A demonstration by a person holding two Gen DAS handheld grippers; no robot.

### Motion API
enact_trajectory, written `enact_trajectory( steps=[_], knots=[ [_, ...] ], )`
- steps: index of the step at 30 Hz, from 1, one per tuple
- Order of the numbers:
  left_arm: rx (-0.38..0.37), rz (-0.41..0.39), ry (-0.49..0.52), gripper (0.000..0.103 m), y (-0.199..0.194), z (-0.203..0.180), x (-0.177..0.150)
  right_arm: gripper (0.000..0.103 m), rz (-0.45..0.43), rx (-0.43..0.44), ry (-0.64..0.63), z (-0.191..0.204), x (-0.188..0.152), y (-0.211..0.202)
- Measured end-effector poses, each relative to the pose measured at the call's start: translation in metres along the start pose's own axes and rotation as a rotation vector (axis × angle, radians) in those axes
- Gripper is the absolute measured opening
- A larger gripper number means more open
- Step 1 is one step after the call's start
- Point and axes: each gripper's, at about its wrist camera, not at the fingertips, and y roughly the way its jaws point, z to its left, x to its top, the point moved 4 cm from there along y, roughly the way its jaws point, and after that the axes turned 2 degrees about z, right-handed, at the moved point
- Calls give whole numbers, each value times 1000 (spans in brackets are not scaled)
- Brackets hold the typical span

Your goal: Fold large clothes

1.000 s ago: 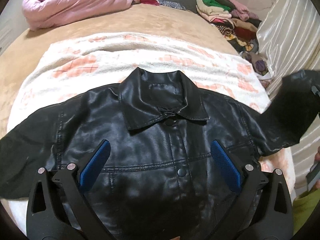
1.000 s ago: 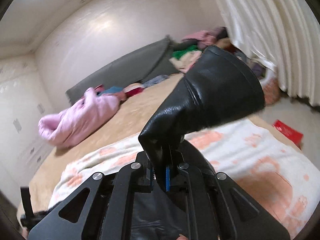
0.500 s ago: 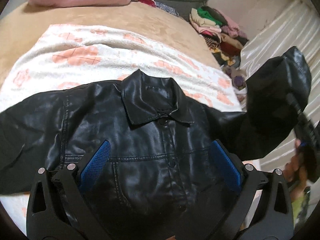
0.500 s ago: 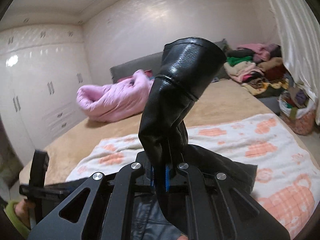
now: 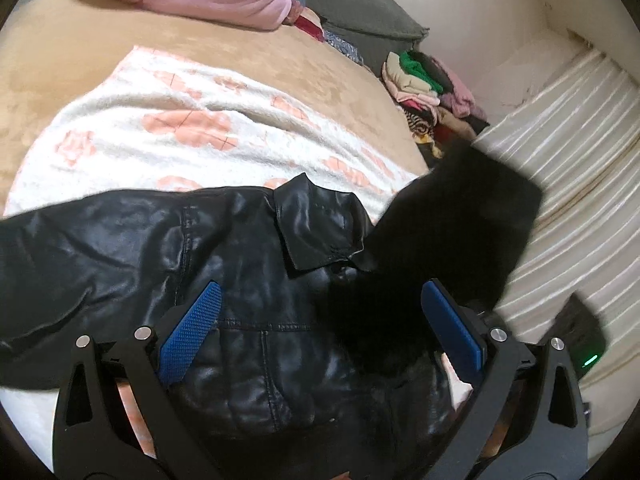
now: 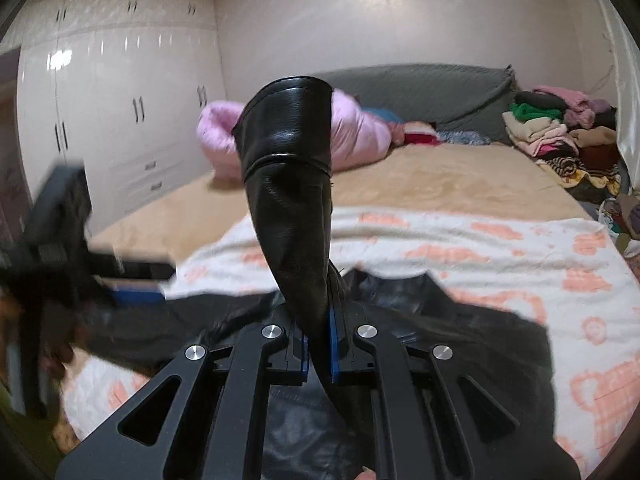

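Right gripper [image 6: 318, 350] up close, blue pads pinched tight on the black sleeve [image 6: 290, 184], cuff standing toward twelve o'clock. Left gripper [image 5: 320, 332] hangs with jaws spread wide, nothing between them, over the black leather jacket [image 5: 168, 264]. Jacket lies front-up on the white-and-pink blanket [image 5: 180, 128], collar [image 5: 316, 220] near centre, the lifted sleeve a dark blur at two o'clock. Beyond, the pink quilt [image 6: 360, 136] at twelve, a clothes pile [image 6: 560, 140] at two.
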Motion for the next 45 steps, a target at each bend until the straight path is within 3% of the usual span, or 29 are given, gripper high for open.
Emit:
enact_trajectory(
  steps=[4, 13, 14, 15, 17, 21, 25, 28, 30, 33, 36, 38, 39, 41, 45],
  knots=[
    [-62, -12, -69, 94, -6, 18, 0, 7, 50, -13, -23, 21, -28, 24],
    [-27, -6, -78, 94, -6, 35, -5, 14, 146, -13, -41, 40, -78, 52],
    [-26, -5, -78, 94, -5, 36, -6, 22, 168, -17, -49, 42, -83, 53],
    [-28, -1, -78, 94, -3, 36, -7, 48, 176, -14, -55, 44, -85, 55],
    [-26, 11, -80, 94, 1, 38, -10, 82, 185, 22, -72, 49, -90, 50],
    [-5, 52, -61, 94, 11, 40, -19, 92, 217, 82, -98, 57, -101, 35],
    [12, 103, -62, 94, 24, 48, -35, 92, 218, 147, -25, 48, -113, 7],
    [14, 138, -89, 94, 37, 54, -45, 92, 217, 137, 45, 29, -113, -8],
    [0, 154, -115, 86, 45, 57, -52, 86, 214, 118, 88, 14, -110, -16],
    [22, 161, -125, 70, 58, 60, -54, 78, 207, 55, 121, -13, -106, -23],
    [46, 166, -119, 42, 74, 59, -58, 74, 213, -23, 170, -44, -104, -31],
    [87, 148, -95, 7, 79, 57, -59, 70, 220, -84, 191, -64, -103, -35],
    [93, 140, -83, 5, 79, 56, -58, 63, 237, -122, 194, -77, -102, -37],
    [28, 109, -74, 2, 70, 45, -52, 50, 254, -166, 204, -102, -97, -40],
    [-32, 5, 43, 1, 36, 3, -34, 48, 243, -235, 244, -143, -75, -41]
  ],
)
